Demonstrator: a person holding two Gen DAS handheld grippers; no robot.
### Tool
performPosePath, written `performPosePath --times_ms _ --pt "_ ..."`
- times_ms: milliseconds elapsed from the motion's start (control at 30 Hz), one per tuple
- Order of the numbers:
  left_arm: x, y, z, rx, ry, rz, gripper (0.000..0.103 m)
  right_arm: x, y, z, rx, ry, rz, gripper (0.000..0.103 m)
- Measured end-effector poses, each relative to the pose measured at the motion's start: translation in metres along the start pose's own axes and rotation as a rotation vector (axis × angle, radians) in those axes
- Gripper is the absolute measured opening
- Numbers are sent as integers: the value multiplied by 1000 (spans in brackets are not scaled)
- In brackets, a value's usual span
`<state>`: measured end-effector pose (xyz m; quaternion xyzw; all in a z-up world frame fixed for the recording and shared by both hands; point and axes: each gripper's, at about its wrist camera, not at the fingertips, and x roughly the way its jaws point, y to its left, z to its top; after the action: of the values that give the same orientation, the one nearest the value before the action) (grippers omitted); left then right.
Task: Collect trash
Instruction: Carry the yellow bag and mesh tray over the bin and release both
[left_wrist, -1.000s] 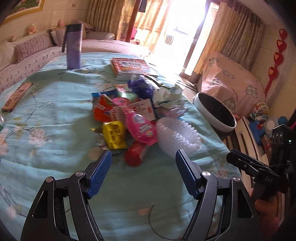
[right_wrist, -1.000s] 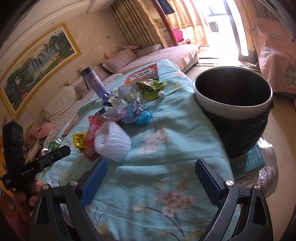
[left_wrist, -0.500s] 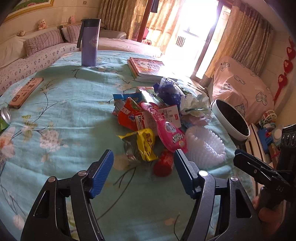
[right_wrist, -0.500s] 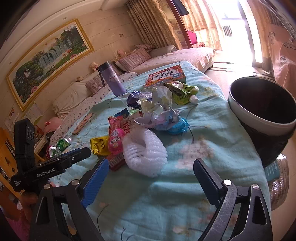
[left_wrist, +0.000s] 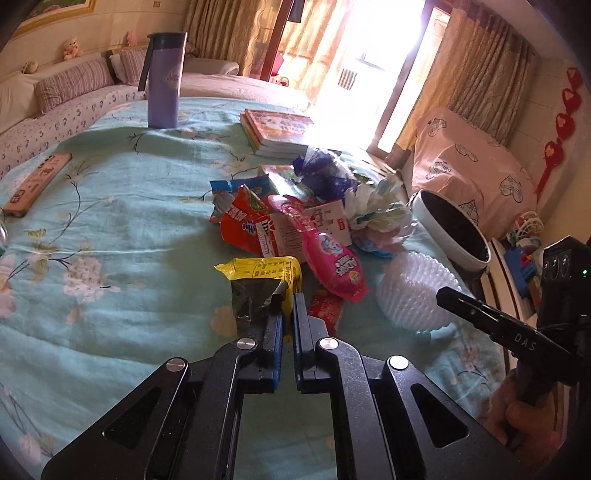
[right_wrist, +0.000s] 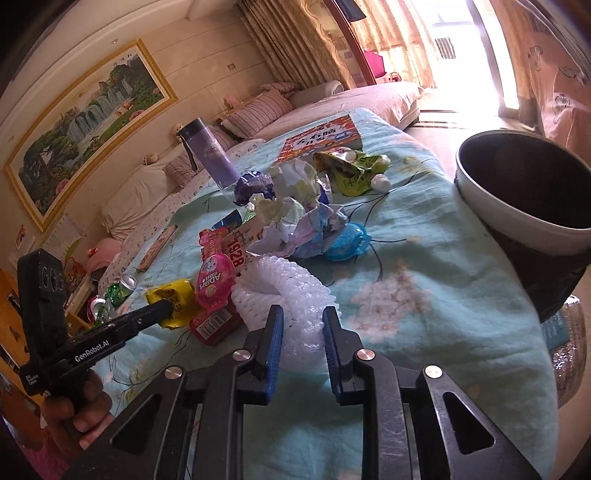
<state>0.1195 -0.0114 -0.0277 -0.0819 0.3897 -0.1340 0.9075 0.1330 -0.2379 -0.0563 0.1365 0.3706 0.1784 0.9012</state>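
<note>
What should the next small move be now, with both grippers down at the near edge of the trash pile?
Probably lift both and carry them toward the bin. The left gripper looks shut on the yellow wrapper, and the right gripper pinches the white foam net. The bin stands open just off the bed's edge on the right, so the right load likely goes first.

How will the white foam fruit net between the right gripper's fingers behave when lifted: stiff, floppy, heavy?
The white foam fruit net is an open mesh, so it is probably very light. The right gripper has dented it where it closes, suggesting it squashes easily. Its soft curled shape may spring back or sag once raised, and a loose pinch might slip.
</note>
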Motion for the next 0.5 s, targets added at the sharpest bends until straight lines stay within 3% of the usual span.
performPosePath --times_ms 267,500 --pt "-27 -27 0 59 -43 -56 4 -33 -19 -5 38 -49 -29 22" --pt "-18 -72 3 139 -22 -138 4 -60 -41 -3 75 -101 -63 22"
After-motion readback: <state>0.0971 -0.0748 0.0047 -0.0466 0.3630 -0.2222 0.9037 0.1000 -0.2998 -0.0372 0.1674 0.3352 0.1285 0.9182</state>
